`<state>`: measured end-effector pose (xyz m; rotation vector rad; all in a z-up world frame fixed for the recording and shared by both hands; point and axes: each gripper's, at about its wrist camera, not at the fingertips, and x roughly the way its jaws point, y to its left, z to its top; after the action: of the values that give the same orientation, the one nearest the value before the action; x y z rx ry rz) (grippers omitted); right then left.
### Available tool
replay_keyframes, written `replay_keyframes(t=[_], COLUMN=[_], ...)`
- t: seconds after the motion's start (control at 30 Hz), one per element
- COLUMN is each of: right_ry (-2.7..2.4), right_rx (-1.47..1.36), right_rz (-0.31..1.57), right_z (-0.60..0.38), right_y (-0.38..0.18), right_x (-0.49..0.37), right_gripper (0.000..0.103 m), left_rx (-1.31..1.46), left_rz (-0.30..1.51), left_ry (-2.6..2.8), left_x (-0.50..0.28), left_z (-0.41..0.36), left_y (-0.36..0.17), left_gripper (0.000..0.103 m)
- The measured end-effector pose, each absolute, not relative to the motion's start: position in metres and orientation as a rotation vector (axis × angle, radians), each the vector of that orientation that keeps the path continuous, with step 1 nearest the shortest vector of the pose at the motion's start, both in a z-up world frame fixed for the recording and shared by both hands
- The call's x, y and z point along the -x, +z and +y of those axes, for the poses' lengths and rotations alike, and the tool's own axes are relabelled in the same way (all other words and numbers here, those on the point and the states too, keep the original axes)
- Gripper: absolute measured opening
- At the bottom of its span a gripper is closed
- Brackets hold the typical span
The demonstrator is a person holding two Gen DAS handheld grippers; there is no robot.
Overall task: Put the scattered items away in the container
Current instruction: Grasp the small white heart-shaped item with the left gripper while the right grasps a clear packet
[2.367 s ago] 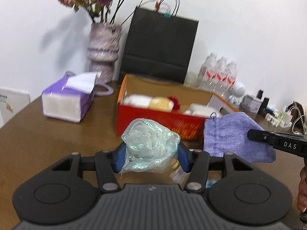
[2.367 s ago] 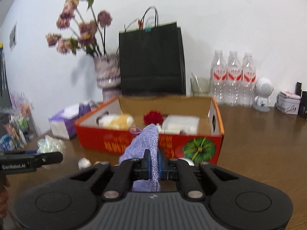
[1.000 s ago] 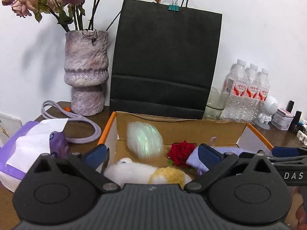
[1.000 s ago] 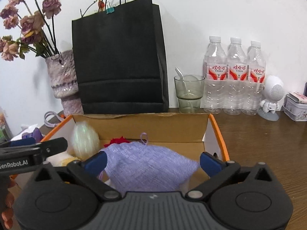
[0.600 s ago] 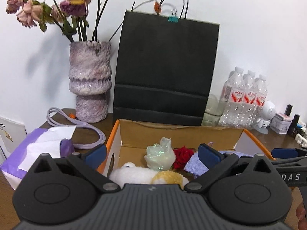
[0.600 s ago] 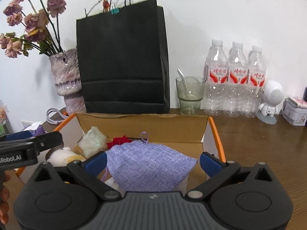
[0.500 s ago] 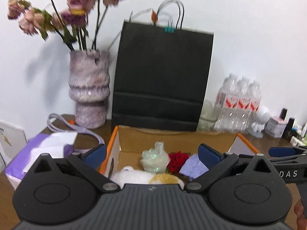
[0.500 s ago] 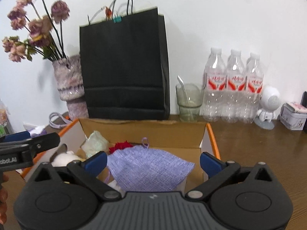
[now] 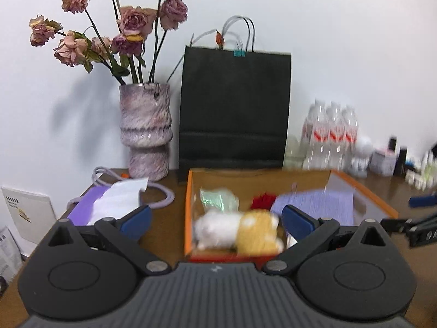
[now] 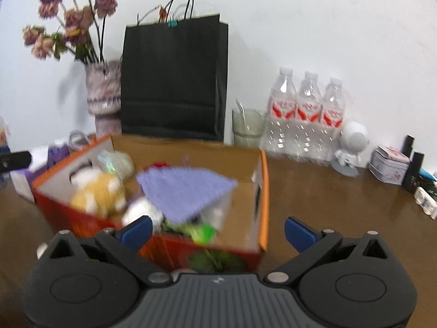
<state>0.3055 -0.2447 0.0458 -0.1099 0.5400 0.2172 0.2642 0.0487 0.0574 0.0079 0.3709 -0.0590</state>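
The open red cardboard box point(image 9: 188, 213) point(image 10: 262, 191) stands on the brown table. Inside it lie the shiny pale-green plastic bag point(image 9: 218, 201) point(image 10: 116, 162), the purple fabric pouch point(image 9: 319, 205) point(image 10: 185, 188), a white-and-yellow plush toy point(image 9: 237, 231) point(image 10: 95, 188) and a red flower point(image 9: 260, 201). My left gripper point(image 9: 215, 220) is open and empty, held in front of the box. My right gripper point(image 10: 217, 231) is open and empty, held above the box's near edge; it also shows at the right of the left wrist view point(image 9: 415, 218).
A black paper bag point(image 9: 235, 109) and a vase of dried roses point(image 9: 146, 128) stand behind the box. A purple tissue pack point(image 9: 106, 205) and a cable lie to the left. Three water bottles point(image 10: 307, 114), a glass, a white figurine point(image 10: 351, 147) and small tins are to the right.
Both grippers have let go of the green bag and the purple pouch, which now lie in the box. Both grippers have drawn back from the box, jaws still open.
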Motion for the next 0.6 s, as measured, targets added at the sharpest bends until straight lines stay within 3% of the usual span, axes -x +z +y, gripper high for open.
replay_keyframes(t=[0.6], right_ry=[0.185], right_rx=[0.122], right_rz=[0.699], right_z=[-0.271], right_y=[-0.014], right_x=[-0.279], right_gripper=[0.103], left_rx=[-0.006], left_rz=[0.607], left_ry=[-0.080], left_x=[-0.245], left_z=[0.054], left_y=[-0.011], left_gripper=[0.103])
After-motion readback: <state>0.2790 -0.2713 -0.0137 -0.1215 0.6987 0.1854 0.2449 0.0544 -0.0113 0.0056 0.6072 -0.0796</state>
